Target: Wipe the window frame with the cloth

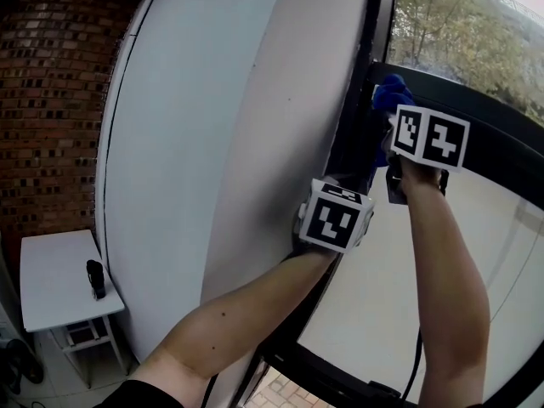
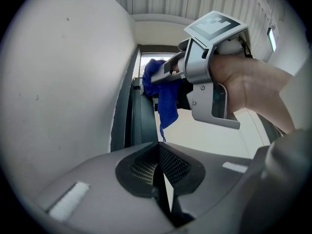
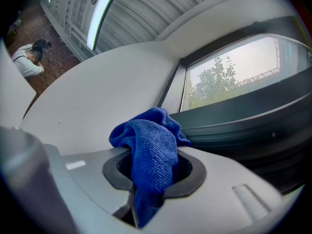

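Note:
A blue cloth (image 3: 148,150) is bunched between the jaws of my right gripper (image 3: 148,172), which is shut on it. In the head view the cloth (image 1: 389,92) presses against the dark window frame (image 1: 355,134) near its upper left corner, just beyond the right gripper's marker cube (image 1: 429,136). My left gripper (image 2: 158,168) is shut with nothing between its jaws. It sits lower along the frame's vertical bar (image 2: 132,116) and points up at the right gripper (image 2: 204,65) and the hanging cloth (image 2: 165,99).
A white wall panel (image 1: 221,143) borders the frame on the left. A small white table (image 1: 51,270) with a dark object (image 1: 96,279) stands below left by a brick wall (image 1: 51,100). Trees (image 1: 459,32) show through the glass. A person (image 3: 29,60) stands far off.

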A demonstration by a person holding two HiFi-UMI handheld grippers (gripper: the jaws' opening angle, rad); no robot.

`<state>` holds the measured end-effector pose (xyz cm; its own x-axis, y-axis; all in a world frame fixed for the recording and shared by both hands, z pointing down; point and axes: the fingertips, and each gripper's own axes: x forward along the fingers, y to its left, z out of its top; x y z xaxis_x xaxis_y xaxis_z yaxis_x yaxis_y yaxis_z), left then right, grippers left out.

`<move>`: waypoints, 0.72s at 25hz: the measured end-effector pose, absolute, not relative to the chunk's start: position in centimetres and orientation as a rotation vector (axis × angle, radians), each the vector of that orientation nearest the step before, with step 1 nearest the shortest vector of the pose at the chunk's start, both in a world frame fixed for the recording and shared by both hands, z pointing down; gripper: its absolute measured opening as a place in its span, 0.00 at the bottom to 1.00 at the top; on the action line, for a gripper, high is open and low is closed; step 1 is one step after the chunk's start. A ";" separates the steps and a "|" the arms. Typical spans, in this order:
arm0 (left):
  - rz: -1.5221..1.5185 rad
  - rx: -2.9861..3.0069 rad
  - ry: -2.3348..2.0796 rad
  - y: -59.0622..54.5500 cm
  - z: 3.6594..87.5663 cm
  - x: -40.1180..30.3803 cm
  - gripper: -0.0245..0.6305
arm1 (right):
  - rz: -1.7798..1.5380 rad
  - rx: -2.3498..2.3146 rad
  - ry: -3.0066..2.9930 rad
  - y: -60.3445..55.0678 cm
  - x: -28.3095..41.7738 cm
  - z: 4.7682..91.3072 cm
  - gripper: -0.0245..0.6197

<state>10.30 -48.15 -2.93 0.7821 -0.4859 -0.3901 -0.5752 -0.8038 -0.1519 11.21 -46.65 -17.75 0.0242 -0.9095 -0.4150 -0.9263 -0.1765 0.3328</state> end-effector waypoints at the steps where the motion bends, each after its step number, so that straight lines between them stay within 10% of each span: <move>1: 0.491 -2.718 0.813 -47.9 -2.9 10.5 0.03 | 0.857 -2.225 1.998 -46.5 11.4 -17.7 0.21; 18: 0.588 -2.740 0.650 -44.0 -7.4 12.8 0.02 | 0.869 -2.354 1.855 -39.3 16.8 -18.0 0.21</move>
